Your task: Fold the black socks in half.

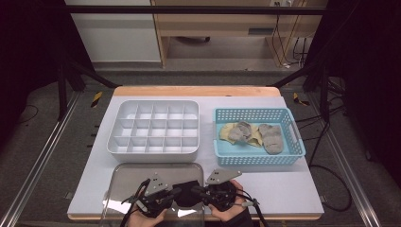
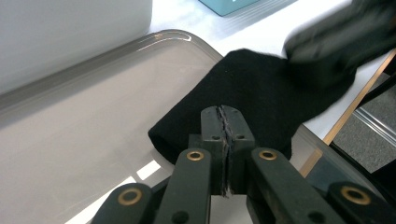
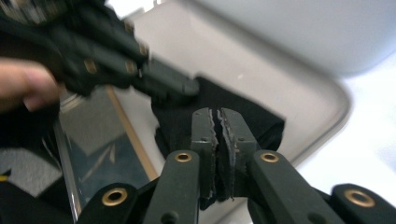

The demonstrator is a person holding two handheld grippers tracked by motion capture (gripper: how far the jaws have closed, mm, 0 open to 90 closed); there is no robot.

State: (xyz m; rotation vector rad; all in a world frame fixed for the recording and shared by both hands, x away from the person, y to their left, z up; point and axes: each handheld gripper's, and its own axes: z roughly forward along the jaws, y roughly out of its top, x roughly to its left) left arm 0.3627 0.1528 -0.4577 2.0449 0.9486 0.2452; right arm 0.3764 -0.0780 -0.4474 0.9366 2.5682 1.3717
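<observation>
A black cloth (image 1: 187, 193), soft and folded, lies on the steel tray (image 1: 127, 179) at the desk's (image 1: 293, 189) six o'clock edge, between my two tools. My left hand-held gripper (image 1: 178, 191) has its jaws pinched together on the cloth's near edge at nine o'clock; my right hand-held gripper (image 1: 195, 190) is clamped on the opposite edge at three o'clock. At twelve o'clock sit a white divided box (image 1: 156, 127) and, at one o'clock, a blue basket (image 1: 257, 161) of socks (image 1: 270, 137).

Divided box (image 1: 153, 127) sits left of a basket (image 1: 257, 161) holding socks (image 1: 270, 137); before the box, a tray (image 1: 137, 171) carries a cloth (image 1: 187, 193).
</observation>
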